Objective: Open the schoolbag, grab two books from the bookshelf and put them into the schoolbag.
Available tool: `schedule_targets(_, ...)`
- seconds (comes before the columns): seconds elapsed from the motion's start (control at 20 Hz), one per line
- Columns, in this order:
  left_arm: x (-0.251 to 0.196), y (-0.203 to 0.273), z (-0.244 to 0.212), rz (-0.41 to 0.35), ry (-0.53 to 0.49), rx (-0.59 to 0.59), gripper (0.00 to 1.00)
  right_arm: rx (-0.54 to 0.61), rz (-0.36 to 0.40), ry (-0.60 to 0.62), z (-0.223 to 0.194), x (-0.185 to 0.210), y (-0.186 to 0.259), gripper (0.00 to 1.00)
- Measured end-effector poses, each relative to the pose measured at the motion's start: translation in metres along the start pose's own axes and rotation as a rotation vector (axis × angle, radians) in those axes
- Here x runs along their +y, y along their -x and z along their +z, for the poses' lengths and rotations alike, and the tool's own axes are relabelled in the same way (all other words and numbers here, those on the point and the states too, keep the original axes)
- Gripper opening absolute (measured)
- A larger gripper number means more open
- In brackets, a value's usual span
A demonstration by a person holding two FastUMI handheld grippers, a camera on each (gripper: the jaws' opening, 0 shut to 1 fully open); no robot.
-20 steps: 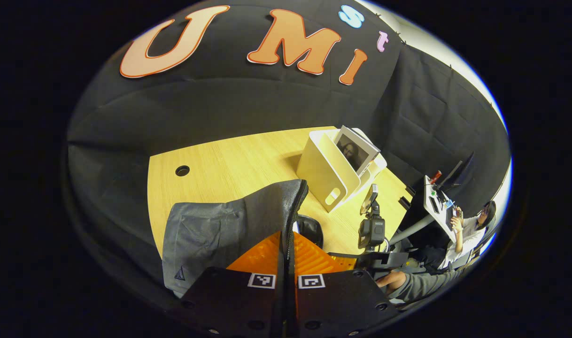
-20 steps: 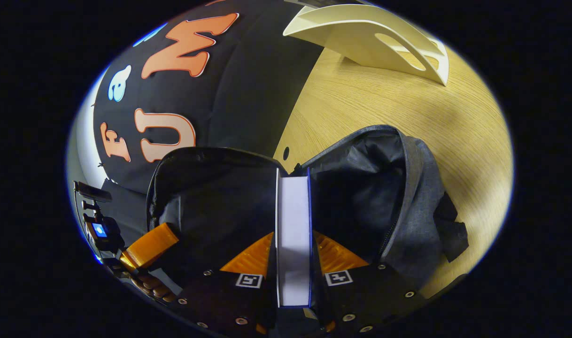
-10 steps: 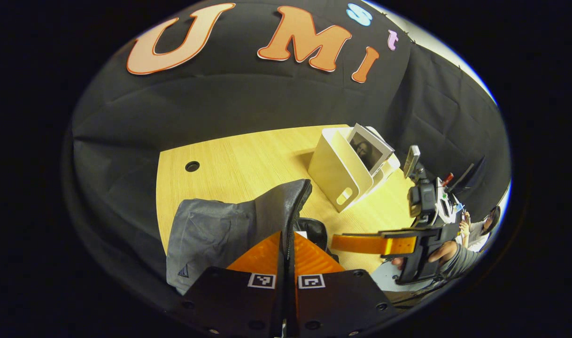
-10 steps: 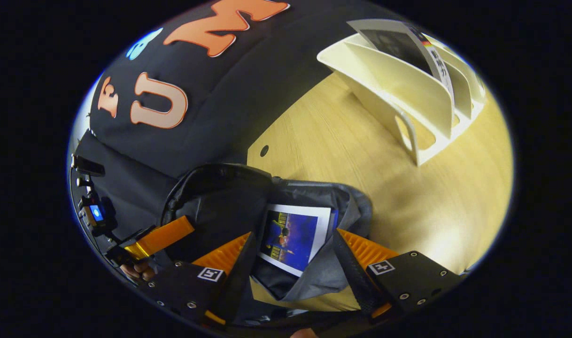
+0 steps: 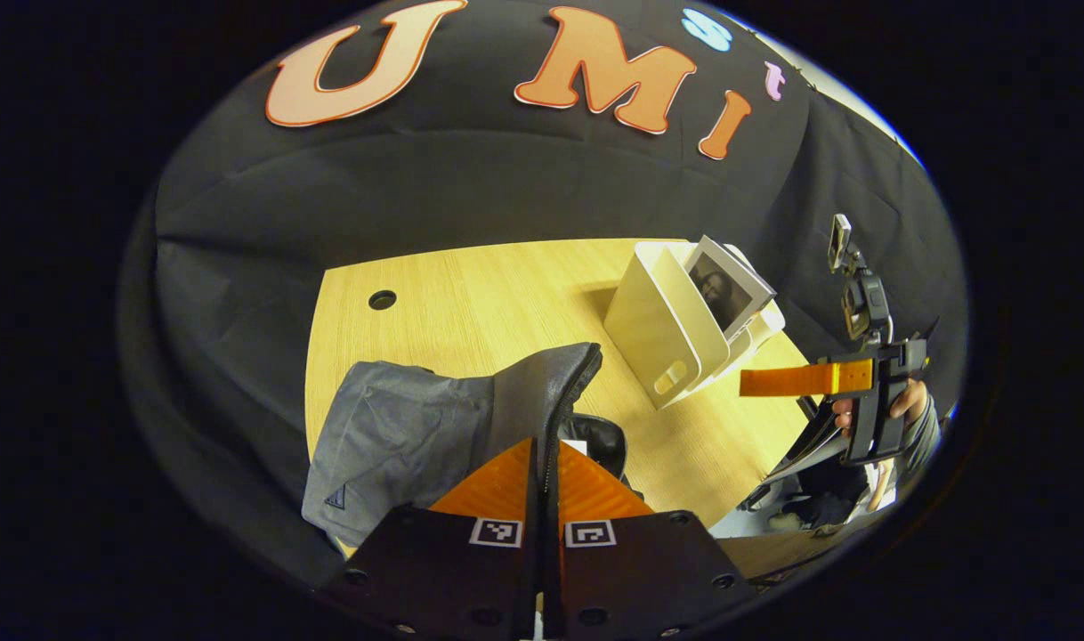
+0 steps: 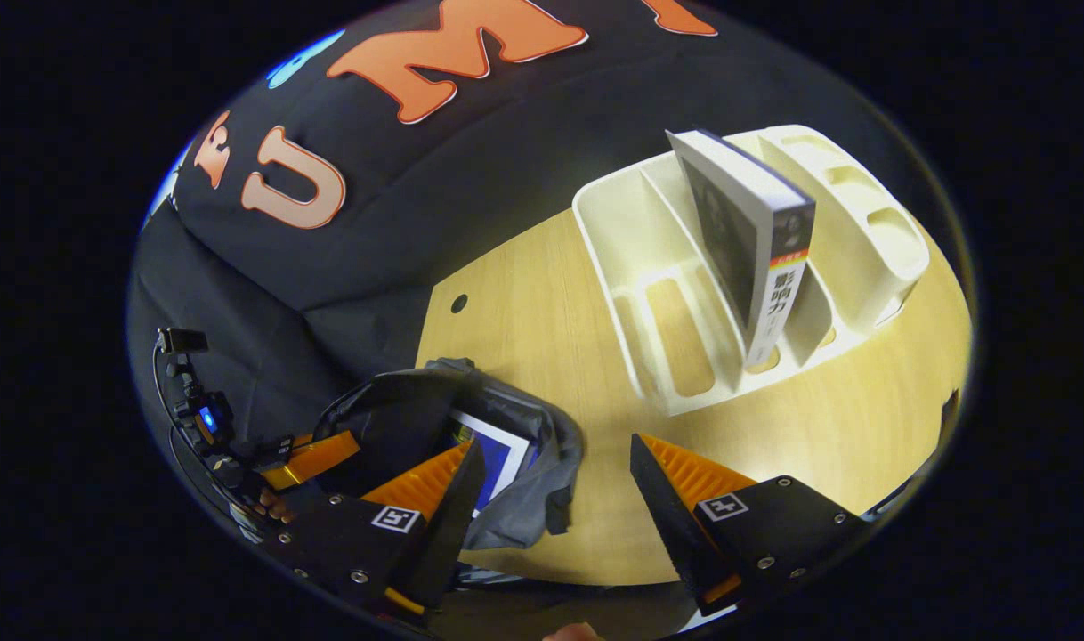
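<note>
A: L gripper [image 5: 542, 463] clamped on bag [image 5: 417, 436] rim, near desk [image 5: 471, 294] front edge; one book [image 6: 493, 450] inside. R gripper [image 6: 555, 476] open, empty.

B: Next book [image 6: 756, 258] upright in rack [image 6: 658, 267], back-right corner. Approach spine-on, keep bag mouth wide.

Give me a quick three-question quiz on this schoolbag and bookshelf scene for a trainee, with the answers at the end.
1. True or false: the right gripper is shut on a book.
2. Multiple choice: the left gripper pinches A) the schoolbag's zipper edge, B) the bookshelf, C) nothing.
3. Fill in: besides the blue book lying inside the schoolbag, one grey book stands in the ____.

Key:
1. False; its jaws are wide apart with nothing between them.
2. A.
3. Bookshelf, in a middle slot, leaning slightly.
</note>
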State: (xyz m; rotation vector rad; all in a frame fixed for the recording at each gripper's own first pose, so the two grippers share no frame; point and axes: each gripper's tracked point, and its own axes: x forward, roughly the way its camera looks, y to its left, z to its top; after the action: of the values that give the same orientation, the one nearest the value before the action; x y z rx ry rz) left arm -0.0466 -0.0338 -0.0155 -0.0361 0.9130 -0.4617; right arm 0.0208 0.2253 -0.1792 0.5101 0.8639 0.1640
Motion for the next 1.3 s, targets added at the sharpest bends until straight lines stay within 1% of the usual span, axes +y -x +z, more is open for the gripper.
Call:
schedule_targets(0.15, -0.003, -0.007, -0.002, 0.028, 0.021, 0.002, 0.04, 0.019, -0.027, 0.052, 0.026, -0.017, 0.014, 0.98)
schedule_targets(0.25, -0.004, -0.009, -0.004, 0.042, 0.038, 0.004, 0.04, 0.032, -0.07, 0.105, 0.044, -0.032, 0.025, 0.97)
schedule_targets(0.45, -0.005, -0.012, -0.008, 0.071, 0.078, 0.01, 0.04, 0.064, -0.131, 0.185, 0.081, -0.057, 0.039, 0.97)
schedule_targets(0.6, -0.005, -0.013, -0.01, 0.092, 0.107, 0.013, 0.04, 0.071, -0.146, 0.203, 0.109, -0.067, 0.041, 0.97)
schedule_targets(0.8, -0.006, -0.014, -0.011, 0.124, 0.133, 0.02, 0.04, 0.068, -0.196, 0.273, 0.144, -0.084, 0.037, 0.96)
schedule_targets(0.9, -0.004, -0.015, -0.011, 0.145, 0.142, 0.02, 0.04, 0.081, -0.192, 0.286, 0.153, -0.085, 0.03, 0.96)
schedule_targets(1.05, -0.006, -0.015, -0.012, 0.163, 0.161, 0.024, 0.04, 0.117, -0.215, 0.295, 0.16, -0.097, 0.015, 0.94)
schedule_targets(1.25, -0.004, -0.015, -0.013, 0.19, 0.169, 0.03, 0.04, 0.19, -0.247, 0.294, 0.163, -0.114, -0.001, 0.86)
schedule_targets(1.3, -0.004, -0.015, -0.014, 0.195, 0.171, 0.03, 0.04, 0.21, -0.251, 0.286, 0.163, -0.115, -0.003, 0.82)
